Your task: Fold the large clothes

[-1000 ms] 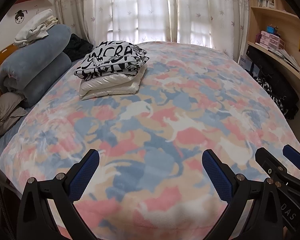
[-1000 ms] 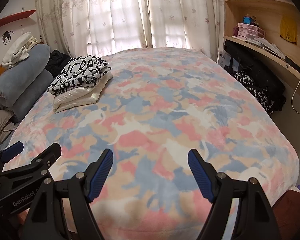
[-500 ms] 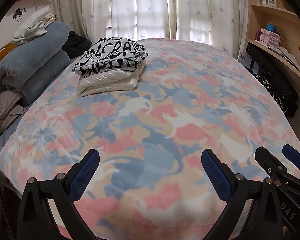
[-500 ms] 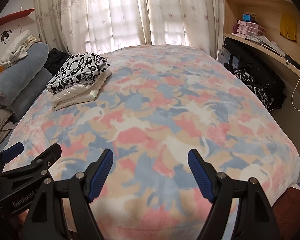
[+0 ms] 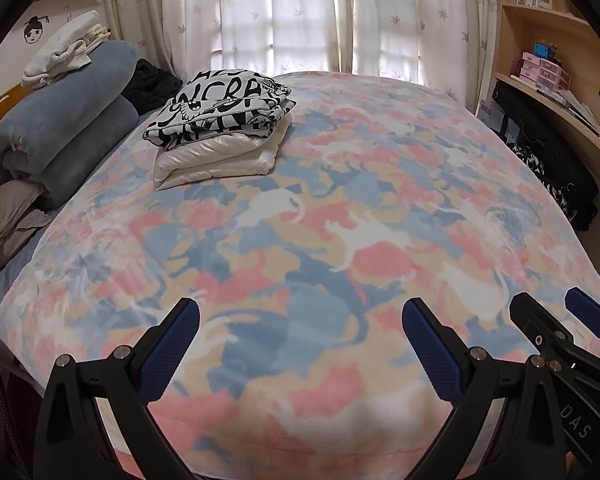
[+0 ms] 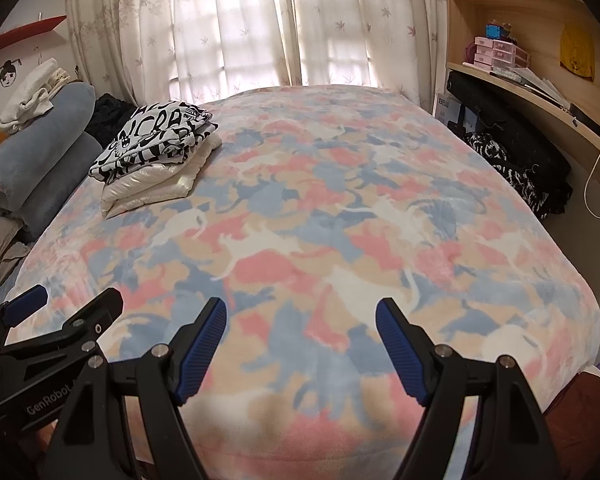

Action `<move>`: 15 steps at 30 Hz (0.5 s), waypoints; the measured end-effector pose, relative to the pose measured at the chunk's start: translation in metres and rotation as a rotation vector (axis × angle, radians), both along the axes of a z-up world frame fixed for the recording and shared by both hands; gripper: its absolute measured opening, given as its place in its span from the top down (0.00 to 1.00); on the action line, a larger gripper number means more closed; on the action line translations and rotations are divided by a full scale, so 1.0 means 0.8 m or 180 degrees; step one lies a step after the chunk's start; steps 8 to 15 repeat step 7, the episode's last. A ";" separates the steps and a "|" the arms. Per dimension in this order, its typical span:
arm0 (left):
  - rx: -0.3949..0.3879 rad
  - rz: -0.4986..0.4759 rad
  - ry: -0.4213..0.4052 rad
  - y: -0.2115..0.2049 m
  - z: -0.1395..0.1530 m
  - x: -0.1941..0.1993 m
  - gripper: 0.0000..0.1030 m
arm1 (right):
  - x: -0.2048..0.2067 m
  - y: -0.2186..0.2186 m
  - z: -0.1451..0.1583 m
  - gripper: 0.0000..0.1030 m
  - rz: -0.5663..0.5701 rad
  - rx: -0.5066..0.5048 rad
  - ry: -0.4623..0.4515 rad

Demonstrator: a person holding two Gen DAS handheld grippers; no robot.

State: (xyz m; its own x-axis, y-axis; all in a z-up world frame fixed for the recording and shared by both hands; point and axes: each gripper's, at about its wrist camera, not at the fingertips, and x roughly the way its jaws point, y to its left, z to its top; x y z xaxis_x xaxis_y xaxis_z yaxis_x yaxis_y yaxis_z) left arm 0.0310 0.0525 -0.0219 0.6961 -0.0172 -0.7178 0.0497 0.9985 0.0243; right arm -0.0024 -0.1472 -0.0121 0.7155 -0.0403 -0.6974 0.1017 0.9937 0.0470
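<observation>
The left tool (image 5: pixel 300 344) and right tool (image 6: pixel 300 344) hang side by side over the near edge of the bed (image 5: pixel 380 208), each with its blue pads wide apart and nothing between them. The folded clothes lie well apart from both, in the upper left of each frame: a black-and-white printed garment (image 5: pixel 224 108) stacked on a white one (image 5: pixel 220 160). The stack's long axis runs roughly left to right across the frame, tilting up toward the right. Rolled blue blankets (image 5: pixel 64 132) sit beside it at the left edge, curtains (image 5: pixel 300 16) behind.
</observation>
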 end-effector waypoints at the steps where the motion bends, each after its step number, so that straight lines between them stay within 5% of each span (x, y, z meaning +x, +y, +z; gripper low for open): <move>1: 0.0001 0.0000 0.0006 0.001 -0.001 0.000 0.03 | 0.000 -0.001 -0.001 0.25 0.0002 0.0001 0.0001; 15: 0.0011 -0.0023 0.0030 0.005 -0.001 0.004 0.03 | -0.001 -0.001 -0.005 0.25 0.0001 0.0002 0.0008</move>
